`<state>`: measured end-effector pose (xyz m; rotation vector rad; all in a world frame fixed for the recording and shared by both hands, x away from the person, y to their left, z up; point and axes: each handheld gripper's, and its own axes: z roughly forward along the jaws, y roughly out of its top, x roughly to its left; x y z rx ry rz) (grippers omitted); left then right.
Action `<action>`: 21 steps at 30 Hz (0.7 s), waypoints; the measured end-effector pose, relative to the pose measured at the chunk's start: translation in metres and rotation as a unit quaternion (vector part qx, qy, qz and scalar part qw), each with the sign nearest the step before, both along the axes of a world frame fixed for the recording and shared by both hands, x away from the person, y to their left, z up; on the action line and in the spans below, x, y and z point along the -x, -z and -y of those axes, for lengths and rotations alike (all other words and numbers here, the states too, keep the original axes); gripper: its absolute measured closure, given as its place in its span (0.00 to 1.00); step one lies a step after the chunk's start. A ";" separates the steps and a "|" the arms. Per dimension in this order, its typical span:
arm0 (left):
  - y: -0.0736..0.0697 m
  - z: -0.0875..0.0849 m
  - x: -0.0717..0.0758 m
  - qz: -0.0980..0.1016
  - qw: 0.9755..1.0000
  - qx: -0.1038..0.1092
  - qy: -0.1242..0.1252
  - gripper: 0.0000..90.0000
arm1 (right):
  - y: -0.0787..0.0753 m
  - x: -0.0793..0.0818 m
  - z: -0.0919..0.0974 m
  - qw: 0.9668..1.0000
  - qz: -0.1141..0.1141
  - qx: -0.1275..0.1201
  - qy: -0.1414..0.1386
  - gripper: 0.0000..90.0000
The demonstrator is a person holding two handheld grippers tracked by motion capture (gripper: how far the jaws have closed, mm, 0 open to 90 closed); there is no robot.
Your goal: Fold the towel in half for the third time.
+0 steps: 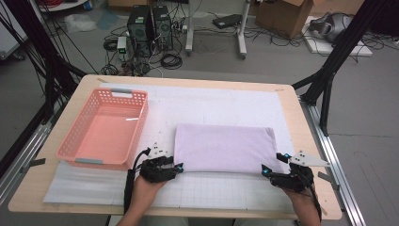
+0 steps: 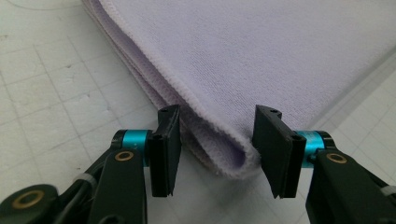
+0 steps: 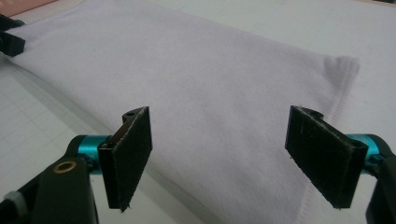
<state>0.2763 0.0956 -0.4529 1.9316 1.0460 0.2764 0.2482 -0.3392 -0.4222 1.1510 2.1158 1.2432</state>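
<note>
Judging by its limp, layered edges, we took the folded lavender towel (image 1: pixel 225 148) for a light, soft thing that would sag and slide apart unless gripped through every layer at once. It lay flat on the white gridded mat (image 1: pixel 221 190), near the middle of the table (image 1: pixel 308 127), with its long fold toward us. Its best handles seemed to be the two near corners, at about seven and five o'clock of the cloth. At the seven o'clock corner our left gripper (image 2: pixel 217 154) stood with its jaws half parted on either side of the rolled corner, not yet pinching it. At five o'clock our right gripper (image 3: pixel 229 158) hung over the stitched hem with its jaws spread wide and nothing caught. Off at ten o'clock from the towel sat the pink basket (image 1: pixel 80 141), well apart and empty.
</note>
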 end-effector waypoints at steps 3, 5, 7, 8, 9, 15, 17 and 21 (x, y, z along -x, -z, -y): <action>0.000 0.000 -0.001 -0.003 1.000 0.002 -0.003 0.61 | -0.003 -0.008 -0.009 1.000 0.003 -0.001 -0.010 0.25; 0.000 0.000 -0.001 -0.007 1.000 0.006 -0.003 0.65 | -0.005 -0.015 -0.017 1.000 0.007 -0.001 -0.014 0.24; 0.000 0.000 -0.001 -0.009 1.000 0.008 0.000 0.69 | -0.007 -0.023 -0.025 1.000 0.002 0.000 -0.022 0.24; 0.000 0.001 -0.001 -0.010 1.000 0.010 0.000 0.71 | -0.008 -0.027 -0.030 1.000 -0.001 0.004 -0.027 0.24; 0.000 0.001 -0.001 -0.010 1.000 0.010 0.002 0.73 | -0.008 -0.031 -0.034 0.999 -0.005 0.005 -0.032 0.24; 0.000 0.002 0.000 -0.007 1.000 0.010 0.007 0.81 | -0.016 -0.055 -0.066 0.998 -0.013 0.018 -0.064 0.23; 0.000 0.002 0.001 -0.005 1.000 0.008 0.007 0.82 | -0.020 -0.063 -0.076 0.997 -0.012 0.023 -0.073 0.23; 0.000 0.003 0.001 -0.010 1.000 0.011 -0.003 0.83 | -0.026 -0.079 -0.097 0.995 -0.020 0.038 -0.087 0.23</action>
